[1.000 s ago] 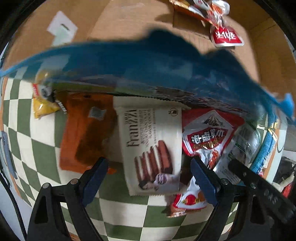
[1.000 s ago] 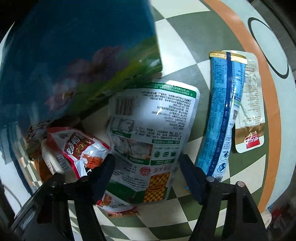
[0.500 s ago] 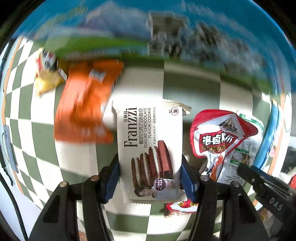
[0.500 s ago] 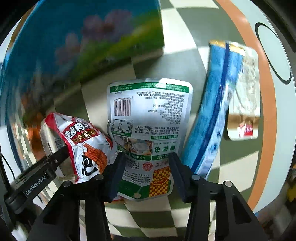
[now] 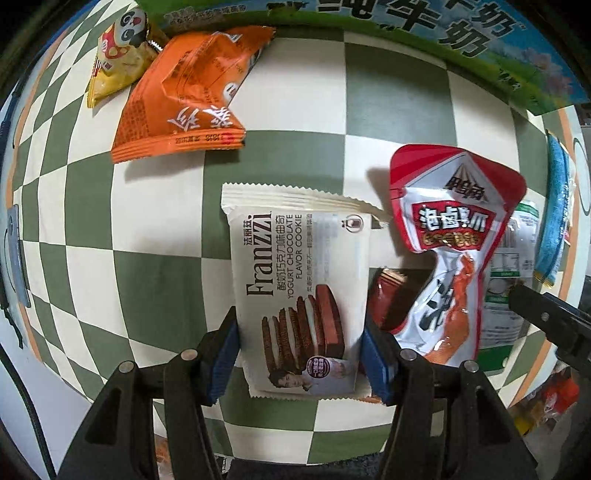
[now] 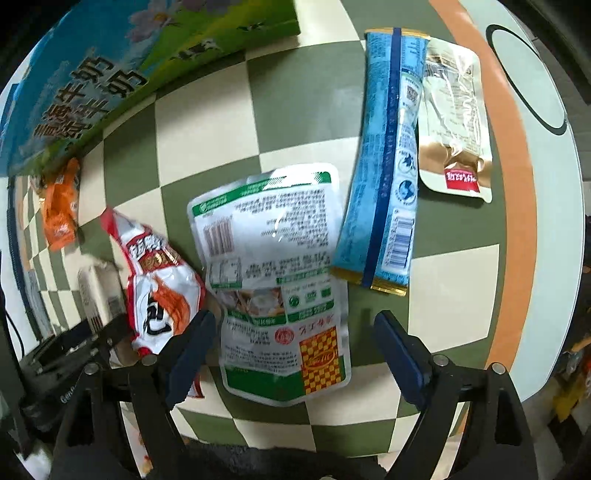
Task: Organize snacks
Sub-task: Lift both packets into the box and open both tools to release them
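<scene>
Left tongs (image 5: 299, 350): I read both blue pads against the side edges of the Franzzi pack (image 5: 299, 295), so the jaws are clamped on it. The pack lies flat on the checked cloth (image 5: 166, 229), print up.

Right tongs (image 6: 291, 347): jaws spread wide. The green-white pouch (image 6: 273, 266) lies between them, back side up; neither pad touches it as far as I can see.

Layout, left view: a red pouch (image 5: 454, 251) sits just beside the Franzzi pack on its right, partly over the green-white pouch. An orange pack (image 5: 188, 96) lies beyond, well apart, with a yellow panda bag (image 5: 118, 55) at its upper left. A blue-green carton (image 5: 424, 33) borders the far edge.

Layout, right view: a blue pack (image 6: 388, 155) lies right of the green-white pouch, touching its upper right corner. A gold-white sachet (image 6: 454, 118) lies against the blue pack's right side.
</scene>
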Action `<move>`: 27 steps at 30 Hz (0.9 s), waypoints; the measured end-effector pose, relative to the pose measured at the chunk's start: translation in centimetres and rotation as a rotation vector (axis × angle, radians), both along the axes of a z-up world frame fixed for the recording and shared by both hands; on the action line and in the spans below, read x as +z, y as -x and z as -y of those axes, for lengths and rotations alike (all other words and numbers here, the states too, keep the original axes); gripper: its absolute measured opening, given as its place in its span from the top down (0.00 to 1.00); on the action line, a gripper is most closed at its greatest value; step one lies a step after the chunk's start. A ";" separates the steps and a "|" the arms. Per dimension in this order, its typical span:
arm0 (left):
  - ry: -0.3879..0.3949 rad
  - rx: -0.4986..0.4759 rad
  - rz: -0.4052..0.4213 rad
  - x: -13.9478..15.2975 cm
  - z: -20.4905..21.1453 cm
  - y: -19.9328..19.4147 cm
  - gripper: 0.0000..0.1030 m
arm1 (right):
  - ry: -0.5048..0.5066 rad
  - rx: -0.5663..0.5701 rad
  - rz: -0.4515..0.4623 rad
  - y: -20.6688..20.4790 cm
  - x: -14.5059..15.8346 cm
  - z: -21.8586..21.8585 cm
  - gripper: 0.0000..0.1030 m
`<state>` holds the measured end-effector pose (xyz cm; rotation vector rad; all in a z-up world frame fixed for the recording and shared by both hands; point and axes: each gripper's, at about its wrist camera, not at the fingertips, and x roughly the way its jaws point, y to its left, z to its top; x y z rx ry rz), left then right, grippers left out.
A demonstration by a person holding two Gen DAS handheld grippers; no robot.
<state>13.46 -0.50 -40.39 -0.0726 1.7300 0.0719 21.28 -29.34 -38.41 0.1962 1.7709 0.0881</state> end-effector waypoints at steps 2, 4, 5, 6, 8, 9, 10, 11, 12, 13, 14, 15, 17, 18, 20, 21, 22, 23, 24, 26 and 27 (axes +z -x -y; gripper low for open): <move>-0.007 -0.003 -0.001 0.0 0.2 0.1 0.45 | 0.002 0.003 -0.031 -0.1 -1.2 -0.9 0.12; -0.012 -0.003 -0.005 -0.3 0.4 0.3 0.45 | 0.014 0.027 -0.095 -0.2 -2.4 -1.8 0.09; -0.013 -0.005 -0.005 -0.3 0.3 0.6 0.45 | 0.053 0.050 -0.077 -0.2 -2.3 -2.4 0.10; -0.014 -0.007 -0.004 -0.4 0.3 0.4 0.45 | 0.080 0.066 -0.071 -0.3 -2.5 -3.0 0.10; -0.014 -0.006 0.002 -0.7 0.5 -0.8 0.45 | 0.137 0.104 -0.041 -0.4 -2.4 -4.0 0.12; -0.013 -0.004 0.002 -0.9 0.6 -1.0 0.45 | 0.143 0.118 -0.020 -0.2 -2.1 -4.4 0.14; -0.011 -0.002 0.003 -1.0 0.6 -1.2 0.45 | 0.140 0.133 0.004 -0.1 -1.6 -4.7 0.22; -0.010 -0.001 0.005 -0.7 0.1 -1.1 0.45 | 0.126 0.141 0.020 0.1 -1.1 -5.0 0.33; -0.012 -0.003 0.007 -0.7 0.1 -1.2 0.46 | 0.113 0.141 0.027 0.6 -0.7 -5.2 0.41; -0.015 -0.007 0.010 -0.7 0.1 -1.3 0.46 | 0.099 0.137 0.032 0.8 -0.3 -5.1 0.55; -0.017 -0.009 0.011 -0.7 0.1 -1.1 0.46 | 0.086 0.129 0.033 0.9 -0.1 -5.1 0.62; -0.019 -0.008 0.013 -1.0 0.1 -0.9 0.46 | 0.082 0.125 0.035 1.5 0.2 -5.4 0.63; -0.017 -0.002 0.017 -0.6 0.4 -0.7 0.46 | 0.075 0.121 0.044 1.6 0.5 -5.3 0.68; -0.015 0.000 0.020 -0.5 0.4 -0.6 0.46 | 0.069 0.113 0.043 2.0 1.0 -5.9 0.69; -0.016 -0.001 0.028 0.0 0.4 -0.5 0.46 | 0.059 0.101 0.043 2.9 1.0 -5.9 0.72; -0.014 0.000 0.032 0.2 0.4 -0.5 0.46 | 0.055 0.095 0.044 3.3 1.1 -6.0 0.72; -0.011 0.002 0.035 0.4 0.4 -0.5 0.46 | 0.049 0.090 0.041 3.3 0.7 -5.5 0.73; -0.010 0.003 0.039 0.8 0.3 -0.5 0.46 | 0.042 0.084 0.040 3.4 0.8 -5.2 0.73; -0.010 0.004 0.044 1.1 0.3 -0.5 0.46 | 0.039 0.079 0.043 3.6 1.1 -4.9 0.74; -0.003 0.005 0.055 1.8 0.2 -0.5 0.46 | 0.031 0.073 0.051 4.1 1.9 -3.9 0.74; -0.001 0.005 0.061 2.1 0.3 -0.5 0.46 | 0.025 0.065 0.055 4.5 2.3 -3.8 0.74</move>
